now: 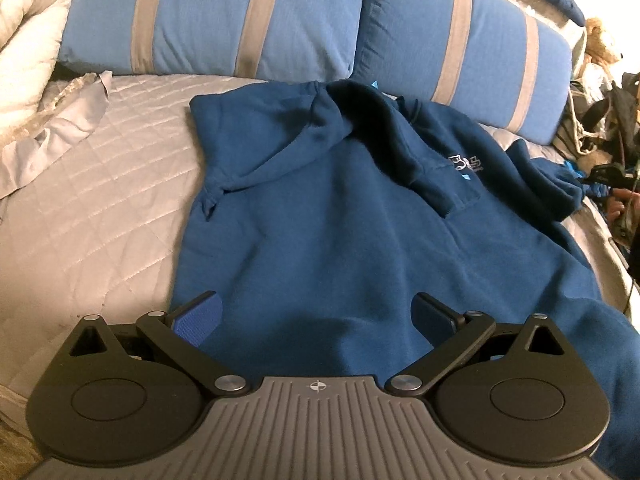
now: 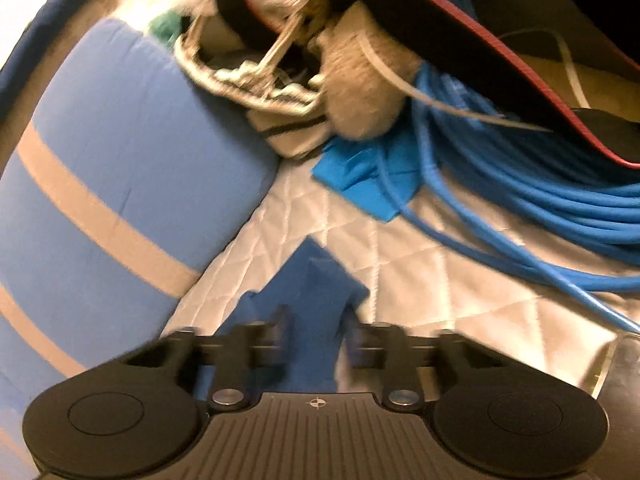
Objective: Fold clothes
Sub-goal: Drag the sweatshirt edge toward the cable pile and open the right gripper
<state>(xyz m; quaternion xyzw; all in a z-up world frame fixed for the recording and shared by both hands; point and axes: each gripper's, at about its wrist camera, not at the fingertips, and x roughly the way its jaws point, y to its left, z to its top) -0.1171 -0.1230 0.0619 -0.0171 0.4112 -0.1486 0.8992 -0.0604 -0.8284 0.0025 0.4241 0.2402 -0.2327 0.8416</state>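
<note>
A dark blue hoodie lies flat on the quilted grey bedspread, hood toward the pillows, one sleeve folded across its chest. My left gripper is open and empty, hovering over the hoodie's lower hem. In the right wrist view, my right gripper is closed on a piece of the blue hoodie fabric, likely a sleeve end, above the white quilt; the view is motion-blurred.
Two blue pillows with grey stripes line the headboard; one shows in the right wrist view. A white duvet is bunched far left. A coiled blue cable, bags and clutter crowd the bed's right side.
</note>
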